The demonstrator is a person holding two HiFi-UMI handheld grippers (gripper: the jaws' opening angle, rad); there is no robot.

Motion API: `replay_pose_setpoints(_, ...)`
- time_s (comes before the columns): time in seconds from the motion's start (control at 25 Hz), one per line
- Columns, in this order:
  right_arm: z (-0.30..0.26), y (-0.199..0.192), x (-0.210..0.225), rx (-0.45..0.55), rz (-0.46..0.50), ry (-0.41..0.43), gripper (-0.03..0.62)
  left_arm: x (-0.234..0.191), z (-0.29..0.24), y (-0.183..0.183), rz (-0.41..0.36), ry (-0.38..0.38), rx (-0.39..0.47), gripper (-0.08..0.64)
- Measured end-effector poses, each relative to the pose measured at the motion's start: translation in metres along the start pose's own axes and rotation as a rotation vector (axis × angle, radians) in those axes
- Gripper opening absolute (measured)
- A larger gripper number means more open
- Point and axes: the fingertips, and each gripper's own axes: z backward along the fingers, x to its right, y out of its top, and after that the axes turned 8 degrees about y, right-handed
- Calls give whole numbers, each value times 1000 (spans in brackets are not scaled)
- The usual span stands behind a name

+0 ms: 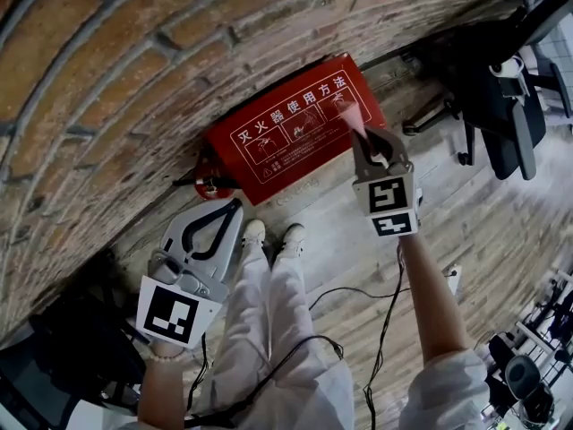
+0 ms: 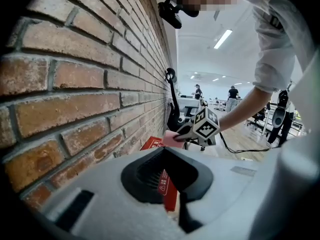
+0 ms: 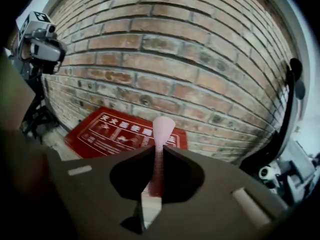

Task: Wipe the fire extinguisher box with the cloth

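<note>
Right gripper view: right gripper [image 3: 159,146] jaws clamped on the pink cloth [image 3: 163,126], its free edge sticking up just short of the red fire extinguisher box [image 3: 115,134]. Left gripper [image 2: 164,149] jaws closed, empty, apart from the box near its end. Box sits against the brick wall [image 3: 175,44].
</note>
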Motion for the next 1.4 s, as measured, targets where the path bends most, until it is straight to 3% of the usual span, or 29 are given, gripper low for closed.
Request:
replay_pose_setpoints(0.24, 10, -40, 74, -111, -5, -169, 26, 1, 0, -4, -5, -2, -5, -5)
replay_pose_setpoints(0.4, 2, -65, 82, -184, -50, -194, 26, 2, 0, -4, -27, -14, -8, -5)
replay_pose_setpoints(0.76, -29, -75, 21, -219, -96, -90, 26, 3, -1, -7, -26, -26, -11, -5)
replay_pose_setpoints(1.04, -41, -59, -44, -167, -107, 15, 26, 3, -2, -3, -50, -45, -4, -5)
replay_pose_setpoints(1.4, -51, -33, -121, -92, -161, 126, 26, 1, -2, -9, -20, -36, -13, -5)
